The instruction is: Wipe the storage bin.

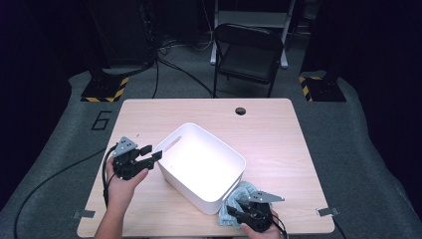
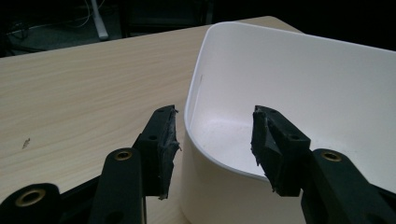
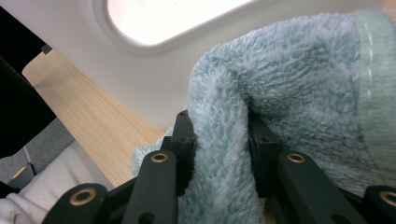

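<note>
A white plastic bin (image 1: 219,142) stands skewed in the middle of the wooden table (image 1: 278,129). My left gripper (image 1: 153,152) is at the bin's left corner. In the left gripper view its jaws stand open (image 2: 215,144) with the bin's curved rim (image 2: 191,93) running between them; the pads are apart from the wall. A fluffy light blue towel (image 1: 244,191) lies bunched against the bin's near right side. My right gripper (image 1: 235,210) is shut on a fold of that towel (image 3: 289,79), pinched between both pads (image 3: 219,135), close under the bin's handle cut-out (image 3: 154,23).
A dark cable hole (image 1: 241,110) sits near the table's far edge. A black folding chair (image 1: 249,50) stands behind the table. Bare tabletop lies to the right of the bin and along the far side. Cables trail off to the left over the grey floor.
</note>
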Tool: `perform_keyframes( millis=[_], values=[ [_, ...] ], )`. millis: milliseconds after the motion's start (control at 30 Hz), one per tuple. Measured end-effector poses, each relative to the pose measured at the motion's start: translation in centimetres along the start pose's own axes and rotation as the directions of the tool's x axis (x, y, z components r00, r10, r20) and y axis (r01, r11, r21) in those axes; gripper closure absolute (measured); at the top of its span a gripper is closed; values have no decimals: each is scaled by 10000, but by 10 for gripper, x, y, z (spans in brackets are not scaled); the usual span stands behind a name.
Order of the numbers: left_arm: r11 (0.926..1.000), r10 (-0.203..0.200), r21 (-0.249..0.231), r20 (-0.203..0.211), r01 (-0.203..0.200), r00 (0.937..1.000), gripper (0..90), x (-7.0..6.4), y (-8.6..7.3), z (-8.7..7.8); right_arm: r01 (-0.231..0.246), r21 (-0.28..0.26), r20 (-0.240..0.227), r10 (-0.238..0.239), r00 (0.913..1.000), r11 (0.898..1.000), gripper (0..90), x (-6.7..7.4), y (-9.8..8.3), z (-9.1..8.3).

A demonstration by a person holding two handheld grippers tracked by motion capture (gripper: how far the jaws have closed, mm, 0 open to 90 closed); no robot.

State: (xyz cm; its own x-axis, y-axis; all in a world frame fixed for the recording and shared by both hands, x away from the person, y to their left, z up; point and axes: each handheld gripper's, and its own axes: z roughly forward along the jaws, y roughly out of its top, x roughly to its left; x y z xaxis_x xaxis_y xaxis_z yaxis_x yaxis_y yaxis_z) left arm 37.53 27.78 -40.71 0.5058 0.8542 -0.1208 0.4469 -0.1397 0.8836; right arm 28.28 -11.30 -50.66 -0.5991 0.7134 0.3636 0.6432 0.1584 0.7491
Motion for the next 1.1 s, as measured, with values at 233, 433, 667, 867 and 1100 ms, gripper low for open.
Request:
perform_keyframes(
  millis=[233,433,667,867,1100],
  values=[
    [9998,-115,154,-161,118,9998,500,8,-3,12,-53,-107,33,54,10000,9999,689,1,-2,-3],
    [9994,-322,127,9,322,9995,545,10,-2,20,-28,-120,96,29,9999,9999,687,2,-3,-4],
    [9991,-170,396,55,168,9998,605,7,-3,28,55,-124,21,-54,10000,9999,685,8,-4,-2],
    [9987,24,515,-256,-11,9997,685,1,-4,22,244,-76,33,-243,9997,9997,684,11,-4,2],
    [9982,-226,540,-522,254,9984,719,0,-10,9,272,-57,-24,-272,9996,9996,683,9,0,5]
  ],
)
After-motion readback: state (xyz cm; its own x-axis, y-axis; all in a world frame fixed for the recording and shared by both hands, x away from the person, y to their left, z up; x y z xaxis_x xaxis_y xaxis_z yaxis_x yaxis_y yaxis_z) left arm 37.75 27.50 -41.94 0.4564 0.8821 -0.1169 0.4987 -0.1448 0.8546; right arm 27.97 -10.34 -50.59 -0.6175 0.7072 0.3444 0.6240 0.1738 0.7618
